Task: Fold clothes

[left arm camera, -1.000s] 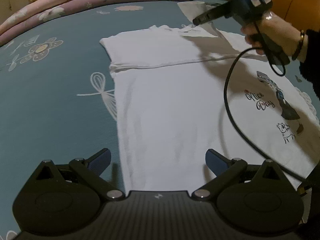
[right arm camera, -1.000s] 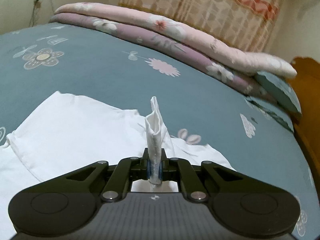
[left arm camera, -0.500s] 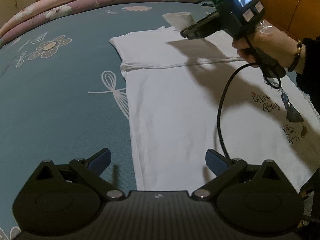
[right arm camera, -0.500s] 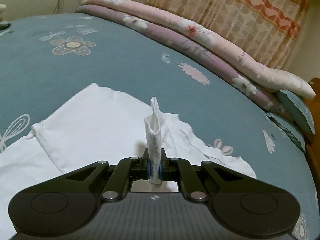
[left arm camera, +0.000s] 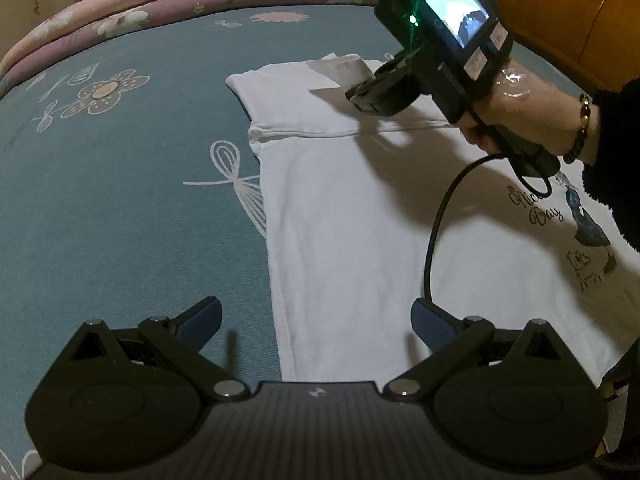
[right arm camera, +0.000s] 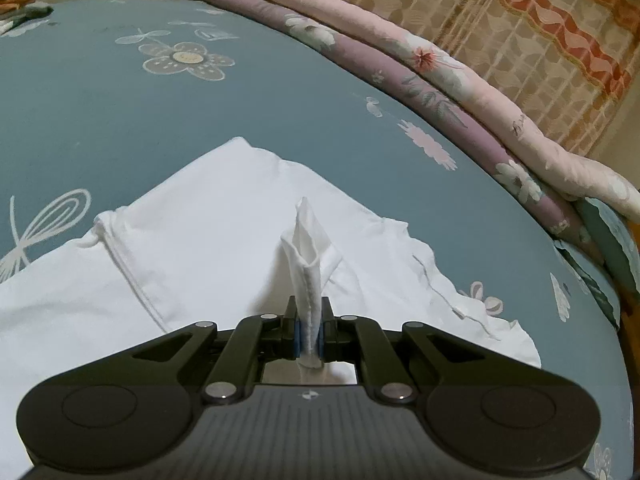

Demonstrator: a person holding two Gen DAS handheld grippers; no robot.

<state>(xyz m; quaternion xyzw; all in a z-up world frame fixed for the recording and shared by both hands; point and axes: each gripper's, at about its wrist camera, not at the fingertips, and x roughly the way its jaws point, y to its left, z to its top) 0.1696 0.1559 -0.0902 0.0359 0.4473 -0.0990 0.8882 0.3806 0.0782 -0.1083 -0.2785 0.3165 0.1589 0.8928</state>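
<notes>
A white T-shirt [left arm camera: 348, 216] with a small "Nice Day" print lies spread on the teal bedspread [left arm camera: 120, 200]. Its left sleeve [left arm camera: 288, 100] lies flat at the far end. My right gripper [right arm camera: 308, 340] is shut on a pinched fold of the shirt's cloth [right arm camera: 308, 256], which stands up between the pads. In the left wrist view that gripper [left arm camera: 360, 96] hovers over the shirt's far end, held by a hand [left arm camera: 532, 108], with the lifted cloth [left arm camera: 340, 74] at its tip. My left gripper [left arm camera: 316, 316] is open above the shirt's near left edge, holding nothing.
Rolled pink and purple floral quilts [right arm camera: 440, 64] line the far side of the bed. A wooden headboard [left arm camera: 560, 12] stands at the right. A black cable [left arm camera: 436, 224] hangs from the right gripper across the shirt. A patterned curtain [right arm camera: 520, 20] hangs behind.
The right gripper has carried the pinched cloth leftward and lower over the shirt's far end, rolling a little. The left gripper has stayed open and almost still.
</notes>
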